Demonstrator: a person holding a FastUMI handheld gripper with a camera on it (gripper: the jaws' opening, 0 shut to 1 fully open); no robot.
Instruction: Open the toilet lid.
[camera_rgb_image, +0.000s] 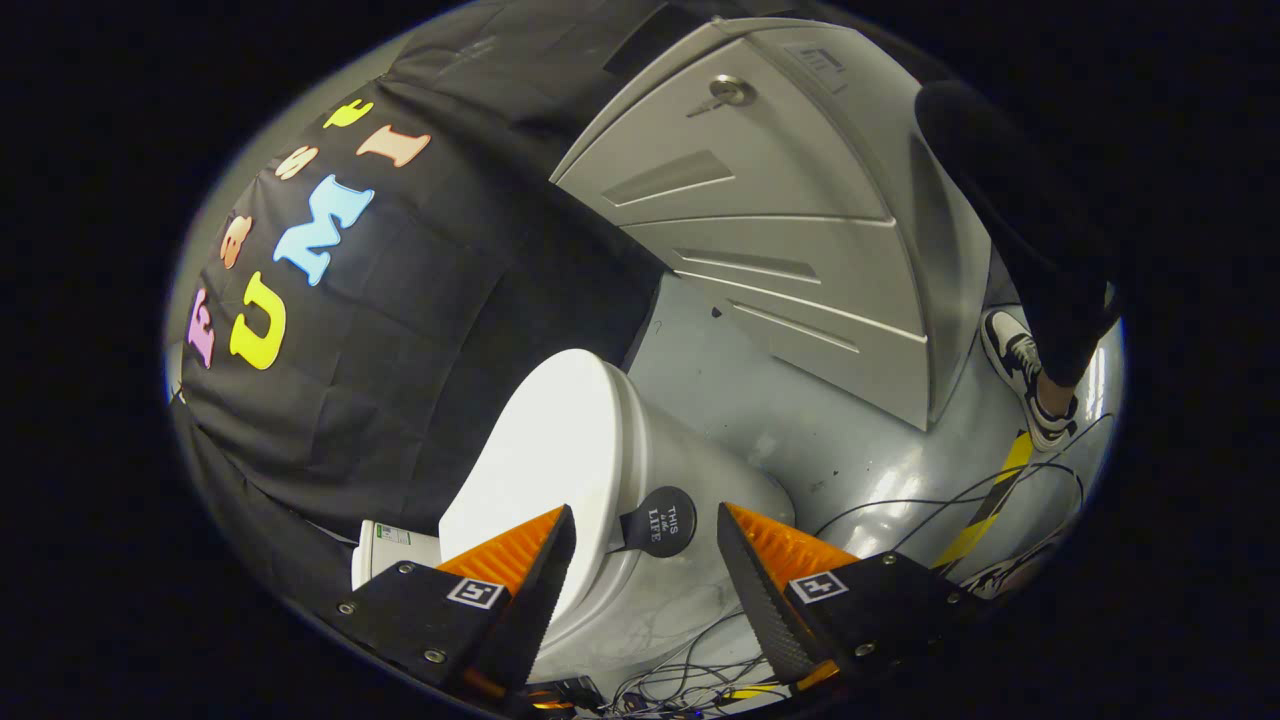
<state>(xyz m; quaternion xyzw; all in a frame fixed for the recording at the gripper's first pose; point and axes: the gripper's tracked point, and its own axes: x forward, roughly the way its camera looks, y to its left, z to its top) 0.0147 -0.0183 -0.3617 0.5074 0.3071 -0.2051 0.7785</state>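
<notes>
The tool (645, 530) is spread wide, w/ nothing clamped btwn its two orange-and-black fingers (520, 560). We see the toilet (640, 470) just ahead of and partly btwn them: its white lid (545, 450) is down on the bowl, tilted in our view, and its front edge sits right at the left finger's tip, though we can't tell if they touch. A round black tab (658, 521) w/ small print sticks out from the lid's rim into the gap btwn the fingers, nearer the left one; the right finger is apart from it. Beyond the toilet stands a grey metal cabinet (760, 210) w/ a key in its lock (728, 93), and black cloth covers the booth's wall beside it. On the grey floor (830, 440), beyond the right finger, thin black cables (950, 500) run across a yellow-and-black tape strip (990, 505). A person's leg (1030, 250) in dark trousers and a black-and-white sneaker (1025, 380) stand by the cabinet's far side. A small white box (395, 550) lies behind the left finger, next to the toilet base.
</notes>
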